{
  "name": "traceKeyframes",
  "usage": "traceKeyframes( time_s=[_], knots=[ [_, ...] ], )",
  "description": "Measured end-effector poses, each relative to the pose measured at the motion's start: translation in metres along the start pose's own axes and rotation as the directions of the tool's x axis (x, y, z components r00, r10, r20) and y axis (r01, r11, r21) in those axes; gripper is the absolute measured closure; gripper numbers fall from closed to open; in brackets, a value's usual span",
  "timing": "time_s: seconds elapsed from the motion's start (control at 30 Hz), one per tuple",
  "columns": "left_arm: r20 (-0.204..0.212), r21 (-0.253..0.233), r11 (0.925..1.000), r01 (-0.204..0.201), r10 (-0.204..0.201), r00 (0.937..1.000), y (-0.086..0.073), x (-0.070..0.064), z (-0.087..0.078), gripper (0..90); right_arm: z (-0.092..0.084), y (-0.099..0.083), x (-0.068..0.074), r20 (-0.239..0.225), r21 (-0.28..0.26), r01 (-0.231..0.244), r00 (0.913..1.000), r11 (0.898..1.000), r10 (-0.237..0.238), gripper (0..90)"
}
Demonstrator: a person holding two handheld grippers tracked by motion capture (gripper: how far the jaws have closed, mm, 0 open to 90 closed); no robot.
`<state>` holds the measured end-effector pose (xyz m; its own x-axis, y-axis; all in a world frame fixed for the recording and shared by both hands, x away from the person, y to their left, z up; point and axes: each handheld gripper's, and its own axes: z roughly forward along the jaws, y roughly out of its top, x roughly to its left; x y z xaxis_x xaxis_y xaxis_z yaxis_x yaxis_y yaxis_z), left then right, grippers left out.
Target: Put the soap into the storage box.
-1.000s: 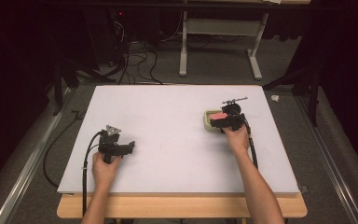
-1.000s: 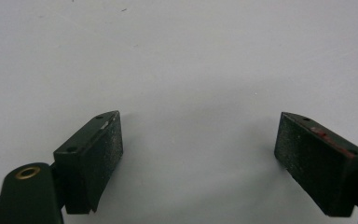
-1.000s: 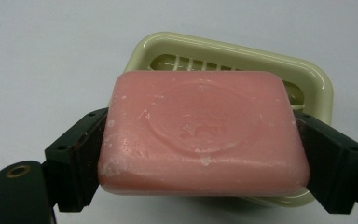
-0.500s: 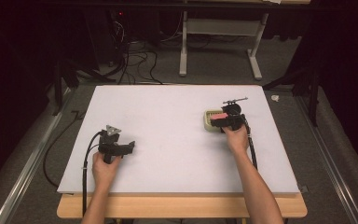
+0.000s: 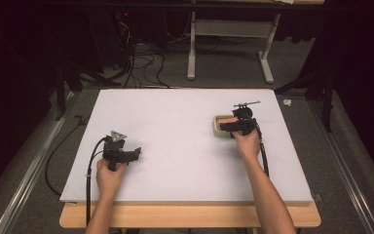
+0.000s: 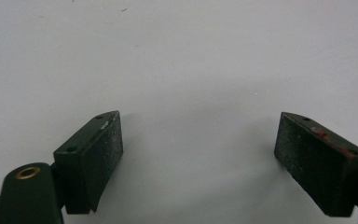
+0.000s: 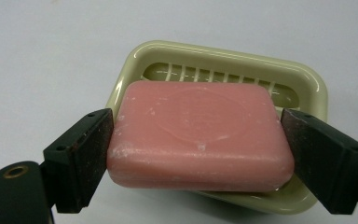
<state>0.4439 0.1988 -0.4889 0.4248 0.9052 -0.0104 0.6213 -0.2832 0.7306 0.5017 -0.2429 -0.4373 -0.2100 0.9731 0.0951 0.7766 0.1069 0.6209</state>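
The right gripper (image 7: 193, 154) has its two black fingers (image 7: 81, 156) pressed against the short ends of a pink rectangular bar of soap (image 7: 198, 135), clamped on it, and the bar sits over a pale green plastic soap dish (image 7: 307, 88) with a slotted floor; from the right gripper view I cannot tell whether the bar hangs just clear of the dish or rests on its rim. In the high view the dish (image 5: 218, 127) stands on the right half of the white tabletop (image 5: 175, 122), directly under the right gripper (image 5: 238, 125). Against the pictures from a second and half a second ago, almost nothing has shifted: the right hand sits at the same spot over the dish, and the soap shows as the same pink patch beside the fingers. I judge this a pause at the moment of either setting the soap into the dish or taking it out, with the grip still firm. The left gripper (image 5: 137, 153) rests near the front left of the tabletop as before, well apart from the dish, its fingers (image 6: 91, 158) spread wide over bare white surface and holding nothing.
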Motion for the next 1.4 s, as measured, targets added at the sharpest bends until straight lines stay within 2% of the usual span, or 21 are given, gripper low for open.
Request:
traceKeyframes(
  time_s=[0.37,0.5,0.77,0.97,1.1,1.4],
  knots=[
    [0.0,0.0,1.0,0.0,0.0,1.0,0.0,0.0,0.0,15.7,-0.008,-0.001,0.0,-0.004,-0.024,0.021,0.9998,0.999,-0.021,12.7],
    [0.0,0.0,1.0,0.0,0.0,1.0,0.0,0.0,0.0,15.7,-0.012,0.0,0.002,-0.001,-0.047,0.028,0.9996,0.999,-0.028,16.4],
    [0.0,0.0,1.0,0.001,-0.001,1.0,0.0,0.0,0.0,15.7,-0.014,-0.001,0.0,0.005,-0.052,0.026,0.9996,0.998,-0.026,17.1],
    [0.0,0.0,1.0,0.0,0.0,1.0,0.0,0.0,0.0,15.7,-0.027,-0.001,0.001,-0.017,-0.093,0.038,0.9991,0.995,-0.04,17.1],
    [0.0,0.0,1.0,0.0,0.0,1.0,0.0,0.0,0.0,15.7,-0.041,-0.002,0.001,-0.031,-0.135,0.047,0.9982,0.99,-0.052,17.5],
    [0.0,0.0,1.0,0.0,0.0,1.0,0.0,0.0,0.0,15.6,-0.059,-0.008,0.0,-0.047,-0.191,0.053,0.9969,0.98,-0.063,18.8]
  ],
)
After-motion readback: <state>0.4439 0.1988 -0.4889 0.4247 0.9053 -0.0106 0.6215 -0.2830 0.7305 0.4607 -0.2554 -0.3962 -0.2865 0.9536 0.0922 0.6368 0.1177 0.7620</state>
